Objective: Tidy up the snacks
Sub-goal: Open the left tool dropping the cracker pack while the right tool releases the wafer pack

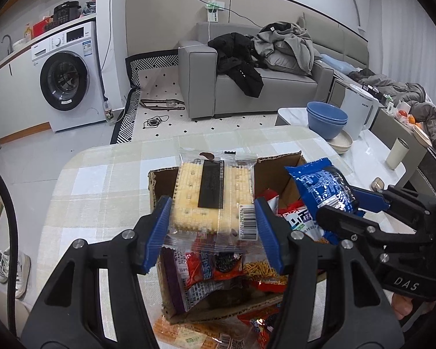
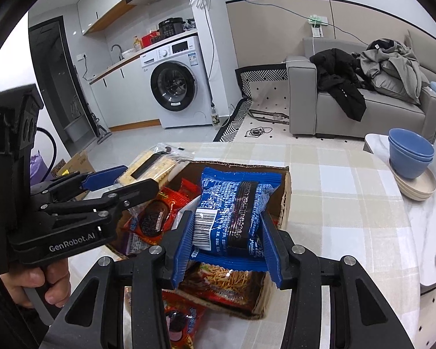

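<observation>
While both grippers hang over the cardboard box (image 1: 157,186) on the table (image 1: 101,180), each has a snack packet pinched between its fingers.

Clamped part-way shut, the left gripper (image 1: 213,232) holds a clear cracker packet (image 1: 215,195) by its sides, above the box's left part; the right gripper (image 2: 226,247), closed narrower, squeezes a blue biscuit packet (image 2: 232,206) above the box's middle. Both packets look light, with thin, slick, crinkly film that could slide under the pads. I judge the crackers brittle, so a gentle grip across the stiff stack suits better than the loose sealed ends. The blue packet seems puffy and soft, best held around its filled middle. Other red and orange packets (image 2: 154,221) already lie inside the box, and a few lie on the table in front of it.
</observation>
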Available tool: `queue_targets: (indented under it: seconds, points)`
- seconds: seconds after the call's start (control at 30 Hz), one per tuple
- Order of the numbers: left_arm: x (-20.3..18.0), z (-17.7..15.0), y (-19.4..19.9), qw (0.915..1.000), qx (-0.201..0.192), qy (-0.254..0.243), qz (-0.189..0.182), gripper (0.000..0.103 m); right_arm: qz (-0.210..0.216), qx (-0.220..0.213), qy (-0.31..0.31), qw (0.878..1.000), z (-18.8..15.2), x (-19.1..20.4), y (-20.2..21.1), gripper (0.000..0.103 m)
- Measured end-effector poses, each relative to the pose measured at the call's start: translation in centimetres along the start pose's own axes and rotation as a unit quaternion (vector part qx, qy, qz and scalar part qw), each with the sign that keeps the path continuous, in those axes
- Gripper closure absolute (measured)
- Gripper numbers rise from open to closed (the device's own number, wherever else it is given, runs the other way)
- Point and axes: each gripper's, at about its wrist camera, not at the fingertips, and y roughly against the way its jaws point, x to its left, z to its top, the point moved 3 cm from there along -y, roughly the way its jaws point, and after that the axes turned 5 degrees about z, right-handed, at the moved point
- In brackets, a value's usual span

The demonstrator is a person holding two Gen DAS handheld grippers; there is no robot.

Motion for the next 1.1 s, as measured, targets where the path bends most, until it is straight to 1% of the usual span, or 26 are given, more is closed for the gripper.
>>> queue_targets:
  seconds: [0.23,0.4,0.7,0.8,0.97,1.07,1.1]
  points:
    - [-1.1,0.3,-2.5,0.9998,0.013,-0.016,0.008,0.048,-0.007,0.014,0.015,1.0,0.3,0.1,-1.9,0.058]
    - [-1.5,0.3,-3.8,0.9994,0.017,-0.026,0.017,0.048,-0.021,0.02,0.034,0.999,0.6,0.3,-2.9,0.058]
    - [-1.9,0.1,-5.6,0.9989,0.025,-0.035,0.017,0.048,-0.023,0.028,0.035,0.999,0.4,0.0,-3.9,0.058]
    - [-1.8,0.2,-5.7,0.999,0.026,-0.034,0.011,0.048,-0.024,0.027,0.03,0.999,0.4,-0.2,-3.6,0.058]
    - [-1.0,-0.1,-4.4,0.9994,0.024,-0.022,-0.011,0.047,-0.026,0.019,0.025,0.999,0.2,-0.1,-2.4,0.058]
    - [-0.7,-0.7,-3.4,0.9993,0.025,-0.024,-0.01,0.042,-0.025,0.015,0.02,0.999,0.1,-0.1,-1.6,0.054]
    - [-0.5,-0.8,-3.0,0.9994,0.023,-0.023,-0.009,0.033,-0.024,0.013,0.019,0.999,0.0,0.0,-1.3,0.053]
